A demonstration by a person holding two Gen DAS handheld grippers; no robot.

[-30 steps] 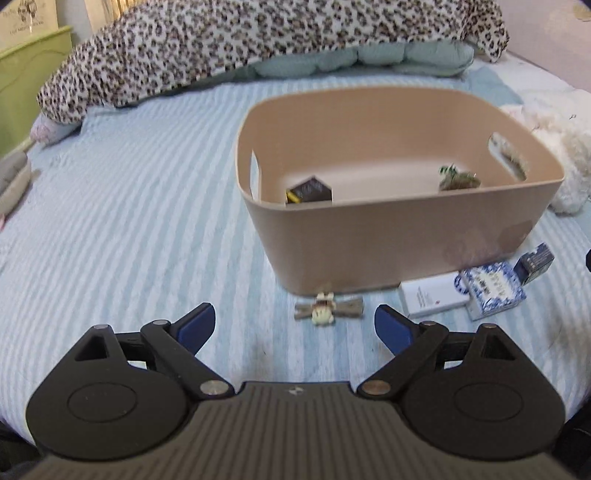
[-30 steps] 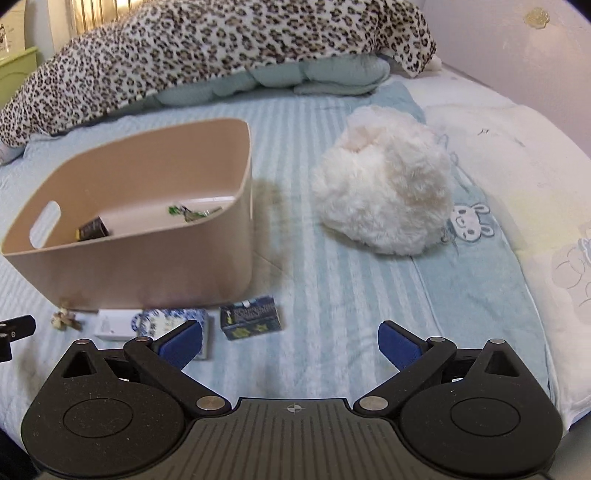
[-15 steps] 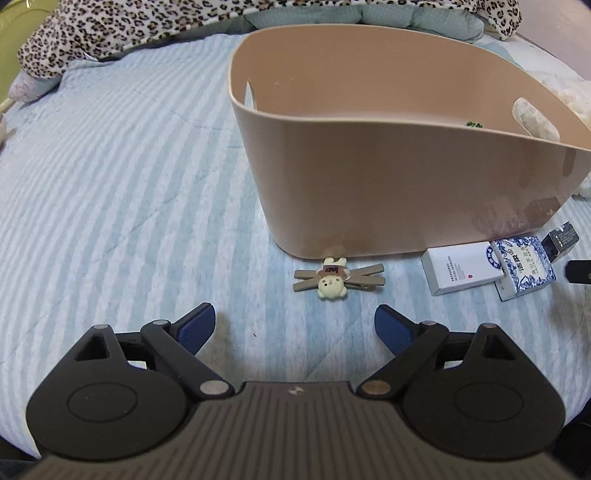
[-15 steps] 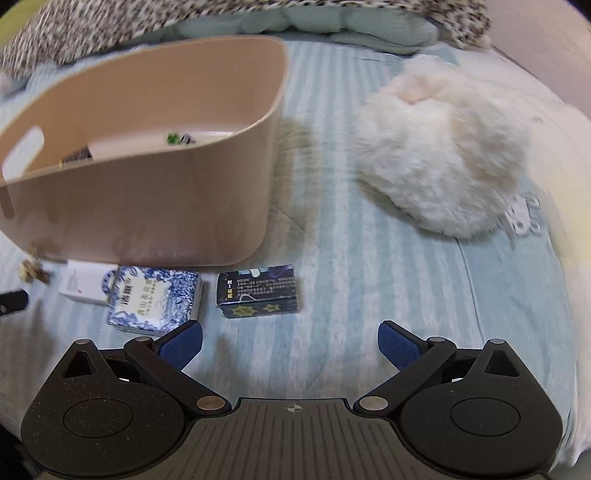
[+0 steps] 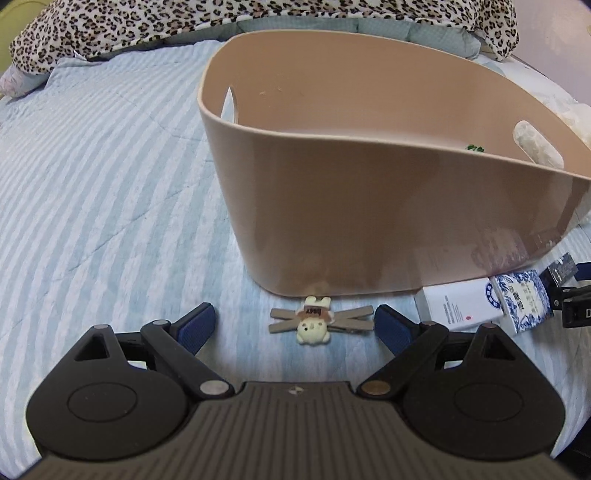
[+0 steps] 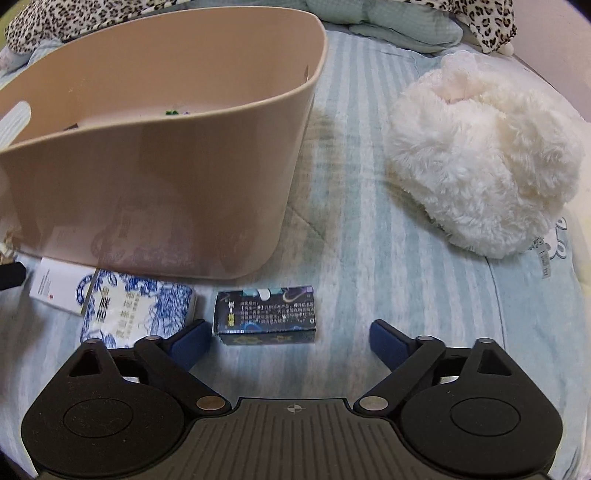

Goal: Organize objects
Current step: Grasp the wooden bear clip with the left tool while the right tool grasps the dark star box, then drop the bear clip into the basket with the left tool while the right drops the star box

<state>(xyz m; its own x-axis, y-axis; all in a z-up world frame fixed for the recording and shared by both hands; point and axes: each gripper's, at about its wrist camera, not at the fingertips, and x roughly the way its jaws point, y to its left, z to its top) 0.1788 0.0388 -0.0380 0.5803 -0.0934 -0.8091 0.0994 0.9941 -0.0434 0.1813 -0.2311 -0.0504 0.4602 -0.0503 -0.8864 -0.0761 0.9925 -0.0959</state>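
A tan plastic bin [image 5: 388, 206] stands on the striped bed; it also shows in the right wrist view [image 6: 147, 166]. In front of it lie a bear hair clip [image 5: 316, 323], a white box [image 5: 458, 308], a blue-and-white patterned box [image 6: 135, 312] and a dark blue box [image 6: 264, 314]. My left gripper [image 5: 295, 326] is open, low over the bed, with the hair clip between its fingertips. My right gripper [image 6: 290, 338] is open, with the dark blue box just ahead between its fingertips. Small items lie inside the bin, mostly hidden.
A white fluffy plush [image 6: 480, 158] lies right of the bin. A leopard-print blanket [image 5: 221, 18] and a pale green pillow [image 6: 388, 22] are piled at the back. The right gripper's edge [image 5: 576, 306] shows at the far right of the left wrist view.
Both grippers have moved down and forward toward the bed. The hair clip now sits between the left fingertips and the dark blue box is nearer the right fingertips. Both stay open.
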